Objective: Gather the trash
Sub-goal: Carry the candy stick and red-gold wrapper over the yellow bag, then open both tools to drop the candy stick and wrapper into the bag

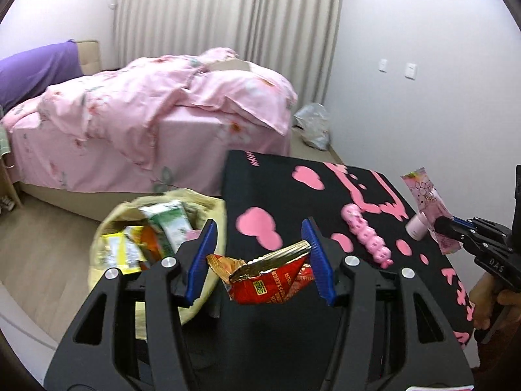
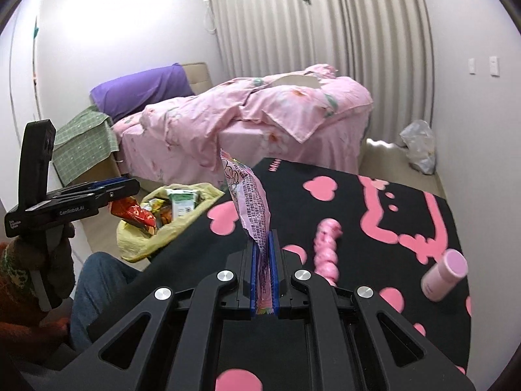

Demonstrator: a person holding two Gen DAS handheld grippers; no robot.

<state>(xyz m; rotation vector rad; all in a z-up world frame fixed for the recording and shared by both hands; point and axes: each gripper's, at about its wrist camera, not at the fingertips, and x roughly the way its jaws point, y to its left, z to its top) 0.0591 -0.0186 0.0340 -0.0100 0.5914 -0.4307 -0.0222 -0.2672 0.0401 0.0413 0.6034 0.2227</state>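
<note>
Left wrist view: left gripper [image 1: 260,260] jaws spread wide, red snack wrapper [image 1: 270,277] loose between the pads, only its gold edge against the right pad, at the table's left edge beside the yellow trash bag [image 1: 156,244], which holds other wrappers. Pink toy [image 1: 368,238] lies on the black-pink table mat [image 1: 293,189]. Right wrist view: right gripper [image 2: 264,280] clamped on pink wrapper [image 2: 252,208], held upright over the mat; pink bottle [image 2: 444,273] on its side at right.
</note>
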